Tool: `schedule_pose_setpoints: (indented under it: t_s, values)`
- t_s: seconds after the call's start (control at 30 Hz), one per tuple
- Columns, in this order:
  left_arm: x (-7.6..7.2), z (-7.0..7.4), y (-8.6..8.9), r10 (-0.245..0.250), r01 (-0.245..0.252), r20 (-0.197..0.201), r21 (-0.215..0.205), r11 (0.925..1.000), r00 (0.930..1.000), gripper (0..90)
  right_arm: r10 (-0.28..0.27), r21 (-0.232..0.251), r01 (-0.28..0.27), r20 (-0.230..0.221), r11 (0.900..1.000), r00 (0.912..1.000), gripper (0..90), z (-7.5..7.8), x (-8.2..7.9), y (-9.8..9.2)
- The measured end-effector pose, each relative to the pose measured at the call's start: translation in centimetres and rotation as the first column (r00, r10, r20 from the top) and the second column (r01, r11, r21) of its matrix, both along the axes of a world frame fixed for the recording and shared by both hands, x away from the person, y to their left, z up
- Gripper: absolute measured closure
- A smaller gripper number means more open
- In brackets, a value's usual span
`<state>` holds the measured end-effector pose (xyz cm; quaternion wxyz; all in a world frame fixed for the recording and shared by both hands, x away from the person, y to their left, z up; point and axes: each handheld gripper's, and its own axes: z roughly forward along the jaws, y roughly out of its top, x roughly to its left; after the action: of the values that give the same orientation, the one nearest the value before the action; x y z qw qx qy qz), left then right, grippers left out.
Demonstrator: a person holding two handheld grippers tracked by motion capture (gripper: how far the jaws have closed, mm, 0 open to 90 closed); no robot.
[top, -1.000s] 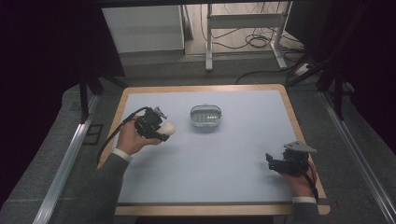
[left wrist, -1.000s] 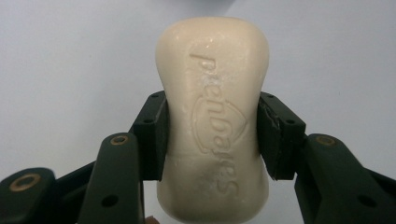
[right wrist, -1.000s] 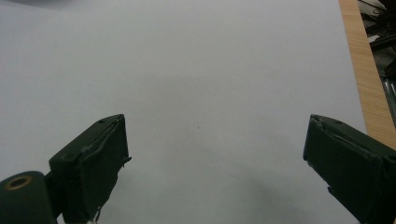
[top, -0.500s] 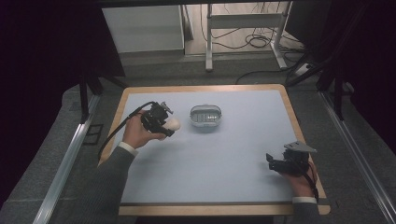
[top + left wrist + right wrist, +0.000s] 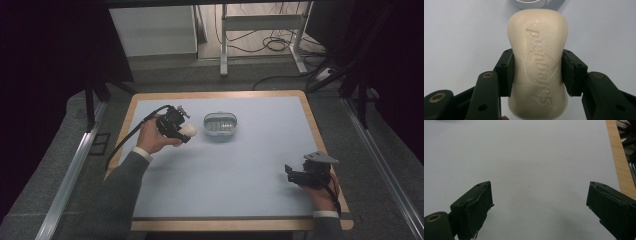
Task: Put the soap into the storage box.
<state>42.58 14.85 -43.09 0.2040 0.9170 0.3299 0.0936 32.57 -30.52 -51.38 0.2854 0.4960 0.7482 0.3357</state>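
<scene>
Now my left gripper (image 5: pixel 537 72) clamps the cream, embossed oval soap bar (image 5: pixel 538 60) beside the grey plastic soap dish (image 5: pixel 220 125); my right gripper (image 5: pixel 539 205) rests spread apart.

On the table (image 5: pixel 260 165), the soap dish (image 5: pixel 220 125) sits toward the far edge, a little left of the middle. Just to its left, the left gripper (image 5: pixel 183 132) holds the bar of soap (image 5: pixel 190 131) above the mat, the bar clamped between its jaws with its far end pointing at the dish and stopping just short of the near rim. The right gripper (image 5: pixel 290 173) rests well apart from both, at the table's near right corner, with bare mat between its spread jaws and the table's right edge close beside it.
</scene>
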Motion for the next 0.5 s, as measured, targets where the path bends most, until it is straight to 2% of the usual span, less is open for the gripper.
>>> schedule_pose_setpoints:
  t_s: [0.27, 0.5]
  values:
    - [0.8, -0.2, -0.6, -0.012, 0.012, 0.000, 0.014, 0.9998, 0.9999, 49.9, 0.001, -0.001, -0.001, 0.004, 1.000, 1.0000, 6.3, 0.0, 0.0, 0.0]
    - [1.7, 0.3, -1.4, -0.020, 0.020, -0.002, 0.016, 0.9997, 0.9998, 49.9, 0.002, -0.004, -0.002, 0.001, 1.000, 1.0000, 6.3, 0.0, 0.0, 0.1]
